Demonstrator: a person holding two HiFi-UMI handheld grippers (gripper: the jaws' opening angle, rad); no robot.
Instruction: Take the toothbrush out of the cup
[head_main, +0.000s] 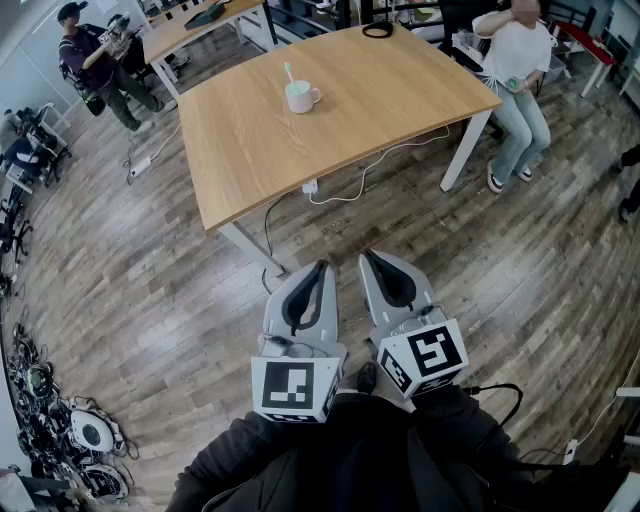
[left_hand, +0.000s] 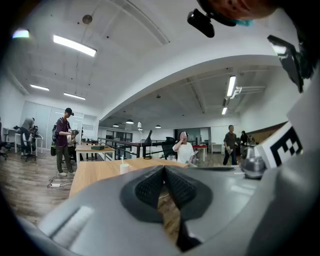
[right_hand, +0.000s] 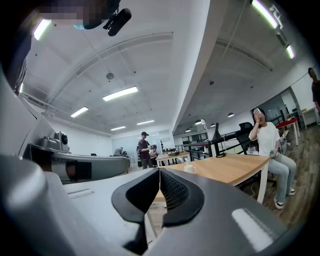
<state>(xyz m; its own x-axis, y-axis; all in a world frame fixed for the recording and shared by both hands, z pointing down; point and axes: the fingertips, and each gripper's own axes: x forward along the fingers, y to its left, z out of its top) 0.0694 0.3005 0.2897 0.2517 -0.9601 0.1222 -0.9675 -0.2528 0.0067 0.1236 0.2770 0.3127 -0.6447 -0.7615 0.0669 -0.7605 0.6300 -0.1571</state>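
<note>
A white cup (head_main: 301, 96) stands near the middle of the wooden table (head_main: 400, 110), with a pale green toothbrush (head_main: 289, 72) upright in it. The cup (left_hand: 124, 168) shows small and far in the left gripper view, and the cup (right_hand: 189, 168) is just as distant in the right gripper view. My left gripper (head_main: 321, 266) and right gripper (head_main: 366, 256) hang side by side over the floor, well short of the table. Both are shut with nothing between the jaws.
A seated person (head_main: 515, 70) is at the table's far right corner. Another person (head_main: 95, 62) stands at the back left beside a second table (head_main: 190, 28). A cable (head_main: 365, 172) hangs from the table's near edge. Gear lies along the left wall (head_main: 40, 420).
</note>
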